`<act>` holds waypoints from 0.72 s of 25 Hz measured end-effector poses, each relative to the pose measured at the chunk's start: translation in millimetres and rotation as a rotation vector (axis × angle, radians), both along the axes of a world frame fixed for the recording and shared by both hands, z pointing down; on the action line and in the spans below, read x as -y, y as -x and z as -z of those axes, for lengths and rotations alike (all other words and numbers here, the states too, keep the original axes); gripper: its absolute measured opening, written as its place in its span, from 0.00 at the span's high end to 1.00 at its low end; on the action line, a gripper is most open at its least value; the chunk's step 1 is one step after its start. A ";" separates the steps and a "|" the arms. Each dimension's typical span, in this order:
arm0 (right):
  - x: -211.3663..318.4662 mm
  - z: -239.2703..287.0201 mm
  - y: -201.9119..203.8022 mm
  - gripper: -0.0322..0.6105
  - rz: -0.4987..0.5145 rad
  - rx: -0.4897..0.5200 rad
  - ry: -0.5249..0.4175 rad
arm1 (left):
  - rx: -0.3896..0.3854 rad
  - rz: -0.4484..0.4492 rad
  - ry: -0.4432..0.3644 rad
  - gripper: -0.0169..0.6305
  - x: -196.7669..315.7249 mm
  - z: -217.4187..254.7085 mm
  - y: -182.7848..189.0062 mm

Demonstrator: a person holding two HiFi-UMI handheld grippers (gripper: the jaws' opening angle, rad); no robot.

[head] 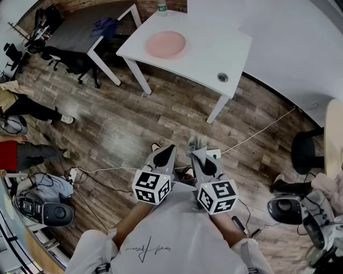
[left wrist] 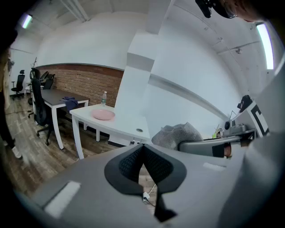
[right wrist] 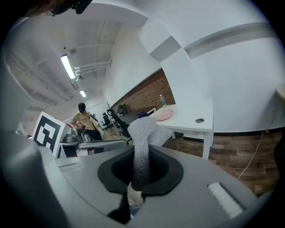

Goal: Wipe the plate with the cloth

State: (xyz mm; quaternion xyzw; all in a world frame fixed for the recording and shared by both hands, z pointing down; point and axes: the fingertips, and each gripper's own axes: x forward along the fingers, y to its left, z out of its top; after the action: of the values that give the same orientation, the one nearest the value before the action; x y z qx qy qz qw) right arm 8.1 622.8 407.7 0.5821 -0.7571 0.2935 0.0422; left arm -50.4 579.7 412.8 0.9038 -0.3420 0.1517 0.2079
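Observation:
A pink plate lies on a white table, far ahead of both grippers across the wood floor. It also shows small in the left gripper view as the plate and in the right gripper view as the plate. My right gripper is shut on a grey knitted cloth, which sticks up between the jaws as the cloth. Beside it, my left gripper is shut with nothing in it; its jaws meet in a point. The cloth appears to its right.
A water bottle stands at the table's far edge, and a cable hole is near its right end. A grey desk with office chairs stands to the left. People are at the left, and cables cross the floor.

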 end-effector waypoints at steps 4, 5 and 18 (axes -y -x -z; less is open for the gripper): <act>4.3 8.3 8.7 0.91 0.037 -0.014 -0.031 | -0.006 0.002 -0.012 0.97 0.6 5.4 2.3; 4.0 10.0 11.4 0.91 0.051 -0.023 -0.039 | -0.006 0.001 -0.014 0.97 -0.6 5.6 2.0; 4.1 19.0 7.9 0.90 0.038 -0.013 -0.083 | 0.016 -0.010 -0.011 0.97 -8.8 -4.0 -1.8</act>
State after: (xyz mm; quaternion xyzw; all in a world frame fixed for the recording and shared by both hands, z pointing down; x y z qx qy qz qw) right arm 0.2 618.8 388.7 0.5709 -0.7791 0.2574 0.0283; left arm -48.6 588.4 416.8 0.9054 -0.3397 0.1580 0.1996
